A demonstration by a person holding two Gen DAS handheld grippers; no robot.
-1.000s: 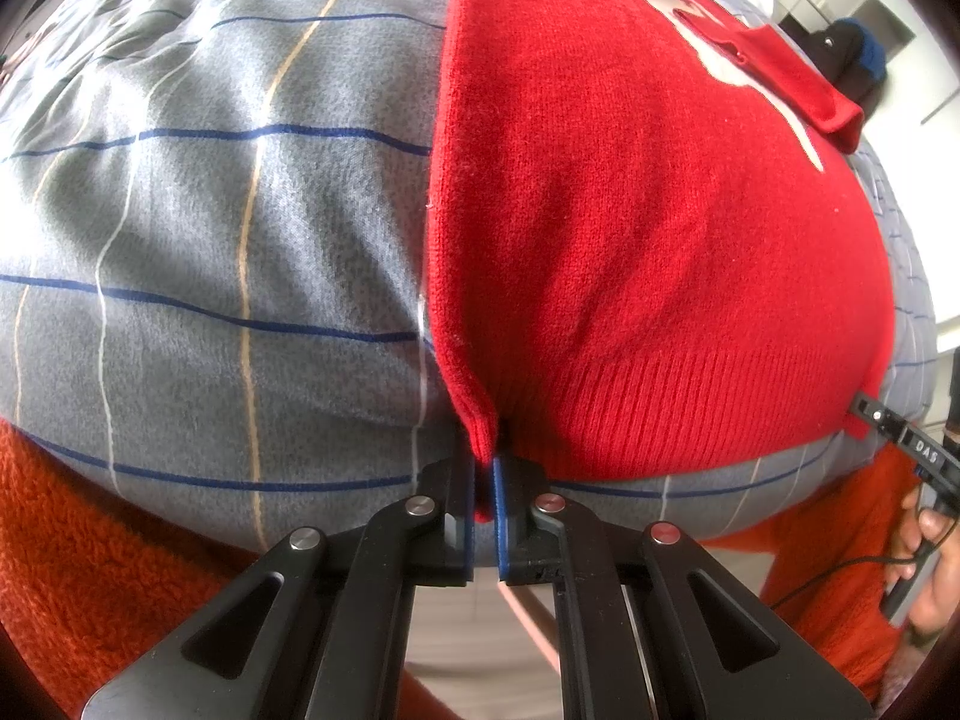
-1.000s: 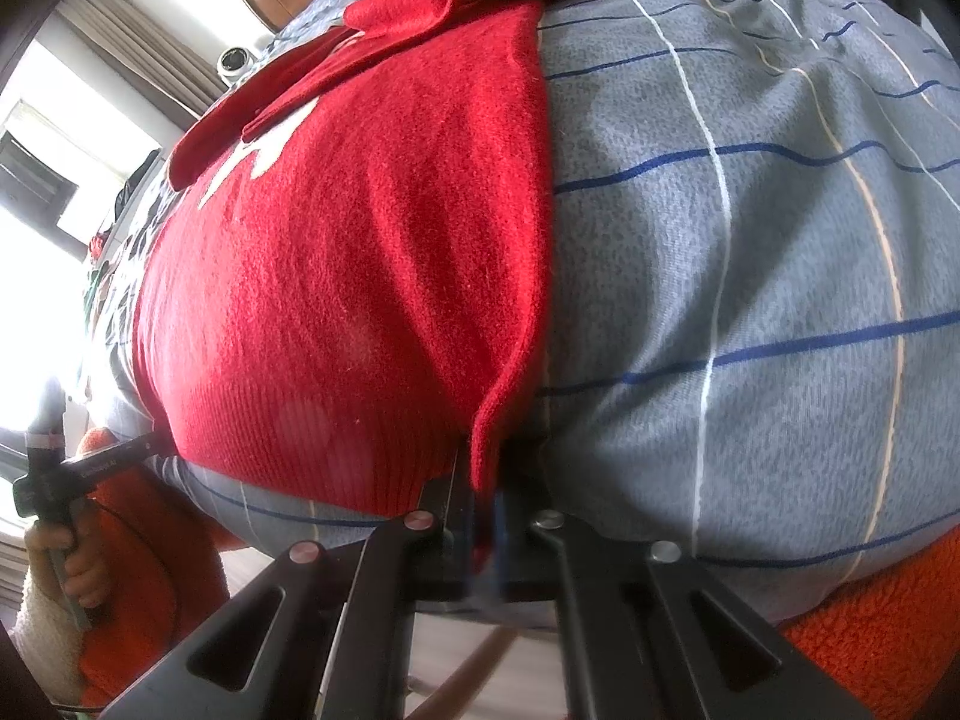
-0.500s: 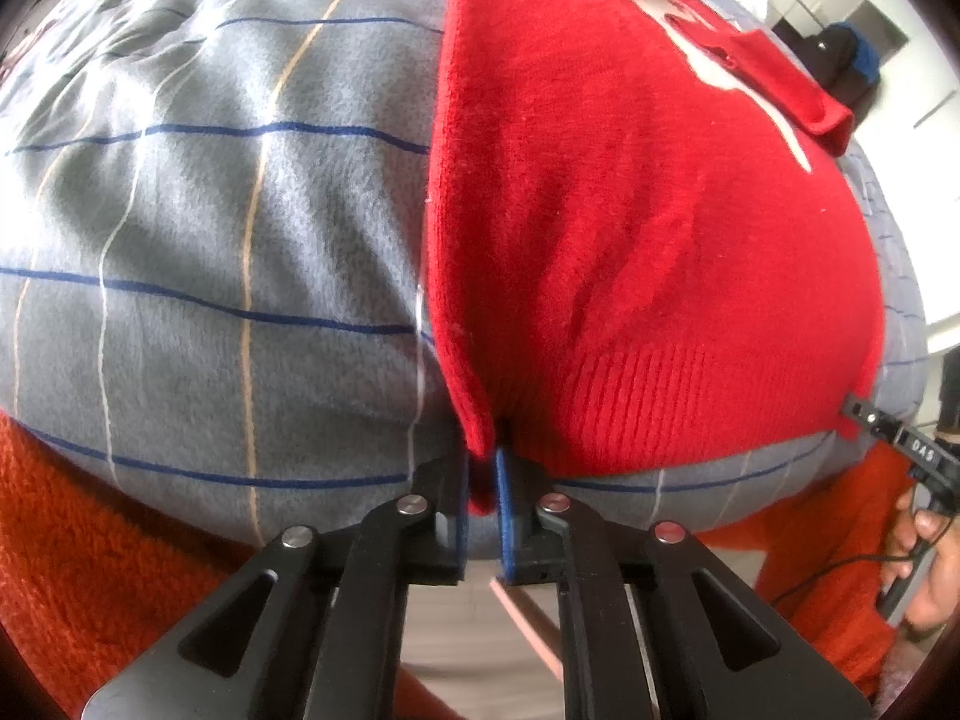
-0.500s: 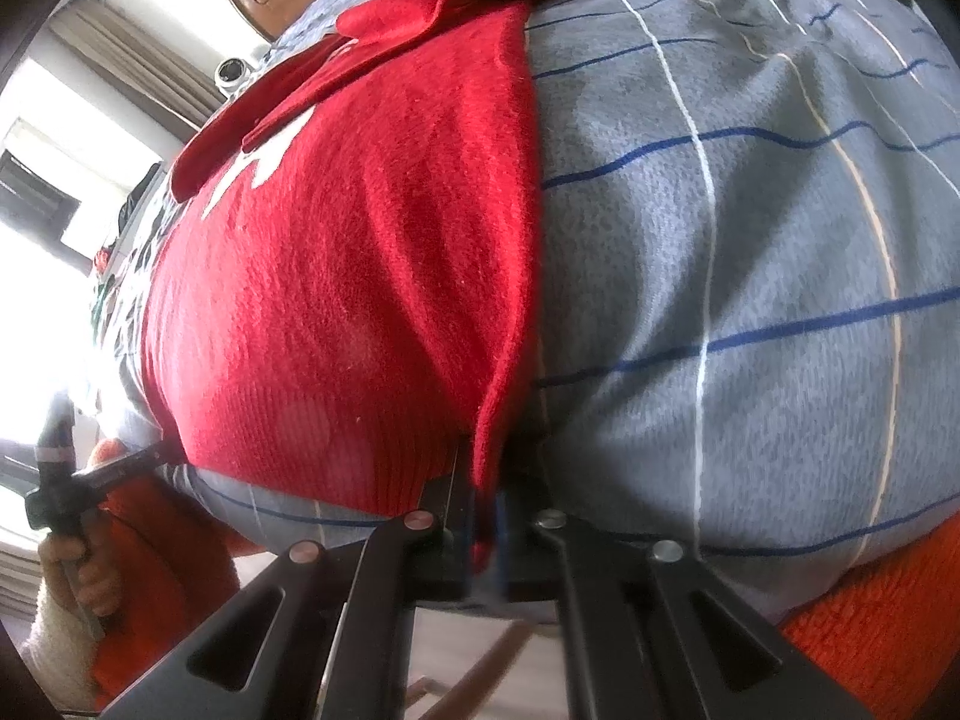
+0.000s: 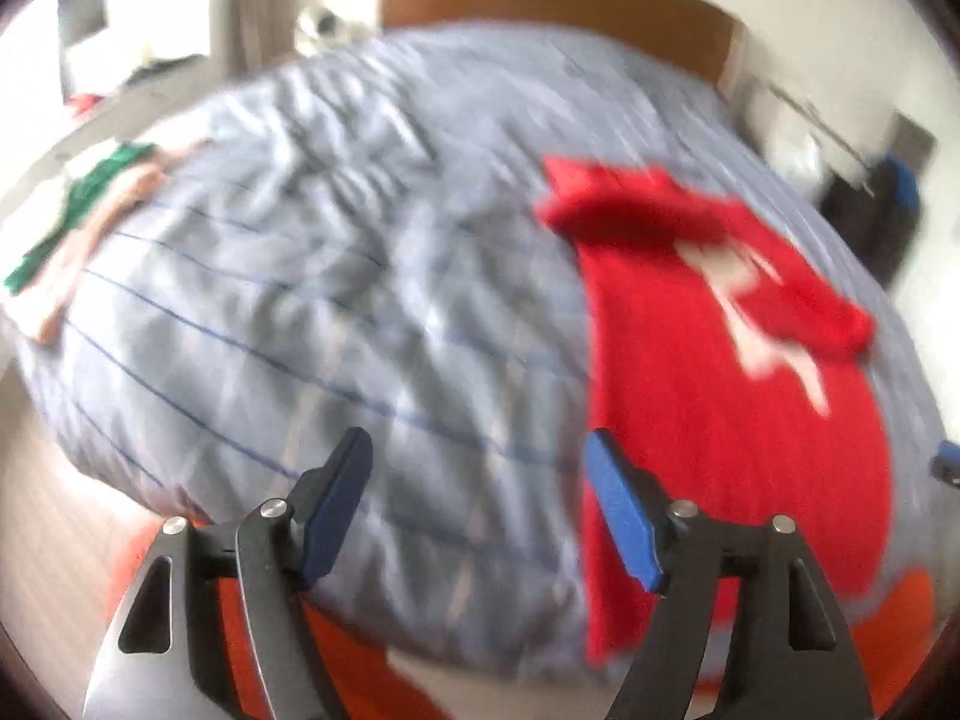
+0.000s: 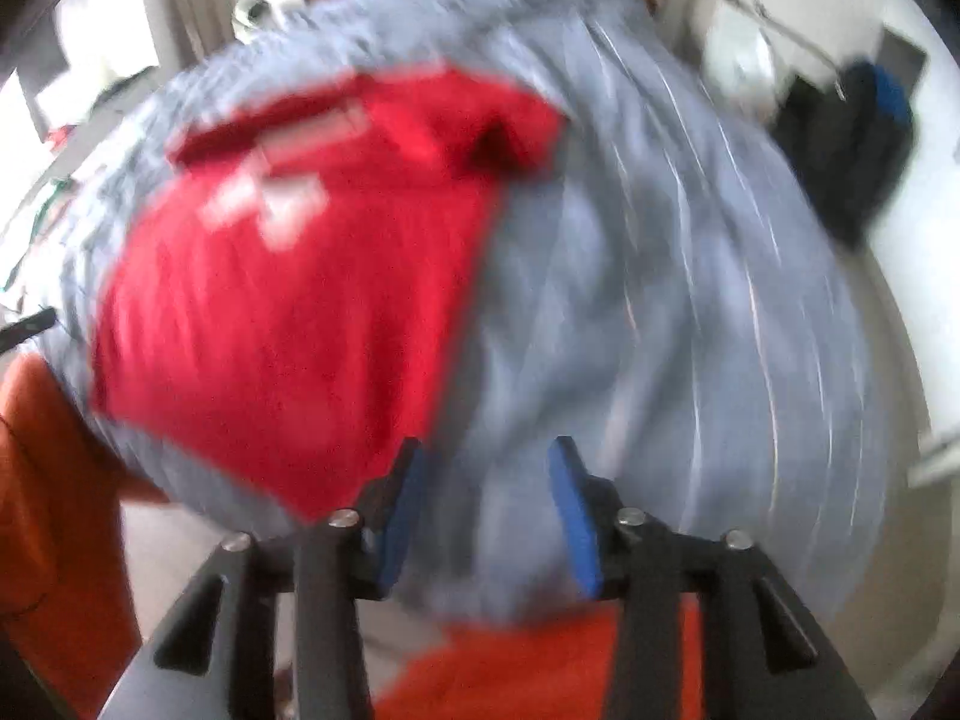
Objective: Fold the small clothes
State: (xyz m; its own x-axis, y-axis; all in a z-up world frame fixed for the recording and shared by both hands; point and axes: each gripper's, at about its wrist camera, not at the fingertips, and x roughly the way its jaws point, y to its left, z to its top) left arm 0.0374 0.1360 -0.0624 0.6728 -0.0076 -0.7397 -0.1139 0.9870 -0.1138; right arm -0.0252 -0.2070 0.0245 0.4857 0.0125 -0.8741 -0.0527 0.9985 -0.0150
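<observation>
Both grippers, left [image 5: 474, 456] and right [image 6: 483, 459], have just opened (nothing between the fingers) above a red sweater [image 5: 720, 408] on the bed [image 5: 312, 312].

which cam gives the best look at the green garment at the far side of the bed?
Left wrist view. The green garment lies in plain sight at the far left edge of the grey bedcover, blurred but unobstructed. The right wrist view shows at most a green sliver at its left margin, too smeared to identify.
</observation>
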